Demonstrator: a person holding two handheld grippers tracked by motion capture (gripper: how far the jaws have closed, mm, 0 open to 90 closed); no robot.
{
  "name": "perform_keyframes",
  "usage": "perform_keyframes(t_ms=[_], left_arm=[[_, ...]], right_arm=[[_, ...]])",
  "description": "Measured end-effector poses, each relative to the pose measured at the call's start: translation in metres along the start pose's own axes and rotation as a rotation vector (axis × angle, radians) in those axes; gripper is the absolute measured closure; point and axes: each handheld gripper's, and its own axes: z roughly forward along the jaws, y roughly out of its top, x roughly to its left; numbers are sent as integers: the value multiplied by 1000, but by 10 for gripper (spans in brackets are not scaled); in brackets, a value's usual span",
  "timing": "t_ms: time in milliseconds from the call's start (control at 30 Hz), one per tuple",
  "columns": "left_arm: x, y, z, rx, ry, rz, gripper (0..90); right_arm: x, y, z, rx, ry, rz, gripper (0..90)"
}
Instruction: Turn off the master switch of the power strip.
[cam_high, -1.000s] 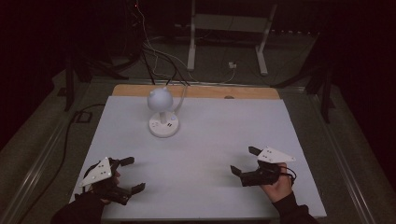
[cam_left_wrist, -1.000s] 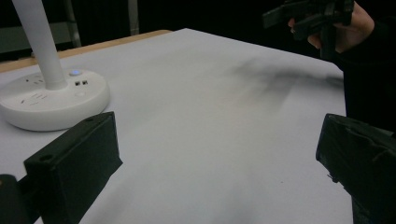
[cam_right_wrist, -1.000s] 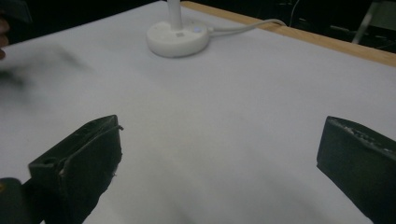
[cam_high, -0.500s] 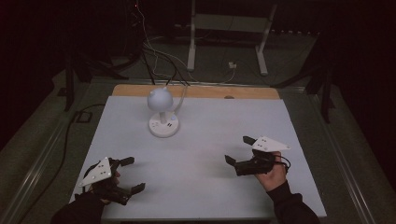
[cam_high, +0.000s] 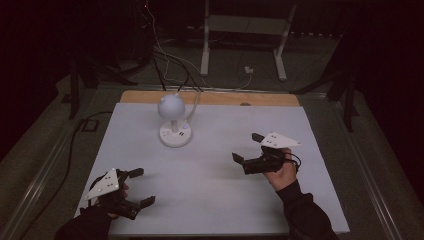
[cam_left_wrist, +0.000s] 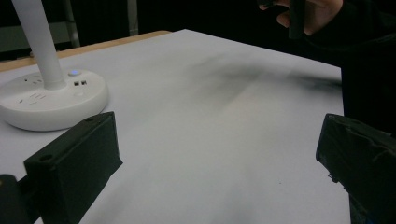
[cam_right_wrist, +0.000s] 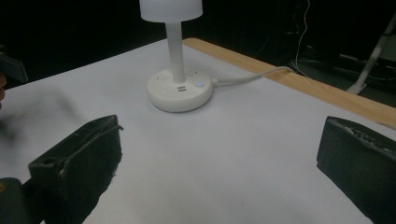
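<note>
Both grippers' jaws gape, seemingly facing lamp (cam_high: 174, 117).

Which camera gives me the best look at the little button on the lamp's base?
The right gripper view: the button faces the camera on the lamp base, beside the cord. The left gripper view shows it smaller, behind the stem. In the high view it is too small to tell.

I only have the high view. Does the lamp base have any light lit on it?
Observer: Yes, the lamp base shows a small blue-lit button in the right gripper view.
Operator: Right gripper holding anything?
Observer: No. The right gripper has its jaws wide apart with bare table between them.
Operator: Left one?
Observer: Same: the left gripper is open and empty, the base off to its camera's left.
</note>
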Motion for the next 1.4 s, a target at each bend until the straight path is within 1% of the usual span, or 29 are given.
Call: perform_keyframes(t_ms=[233,367,400,433,633,667,700,767,900,1033,1067,1333,1400], left_arm=[[0,0,0,1,0,-1,2],[0,0,0,1,0,1,2],[0,0,0,-1,-1,1,2],[0,0,0,-1,0,1,2],[0,0,1,1,-4,1,2],[0,0,1,1,-4,1,2],[0,0,0,1,-4,1,2],[0,0,0,-1,-4,1,2],[0,0,0,-3,-6,3,2],[0,0,0,-2,-7,4,2],[0,0,0,-3,-7,4,2],[0,0,0,-3,-8,3,2],[0,0,0,-4,-9,2,2]], right_arm=[[0,7,14,2,13,-6,1],[2,10,24,5,29,-4,1],[2,10,24,5,29,-4,1],[2,11,29,2,34,-4,1],[6,17,45,0,48,-9,1],[6,17,45,0,48,-9,1],[7,19,51,1,54,-11,1],[7,19,55,0,55,-13,1],[8,22,70,-2,64,-6,1],[9,23,78,-4,66,0,1],[9,23,82,-1,65,-2,1],[7,25,98,7,68,7,1],[7,26,103,7,62,10,1]])
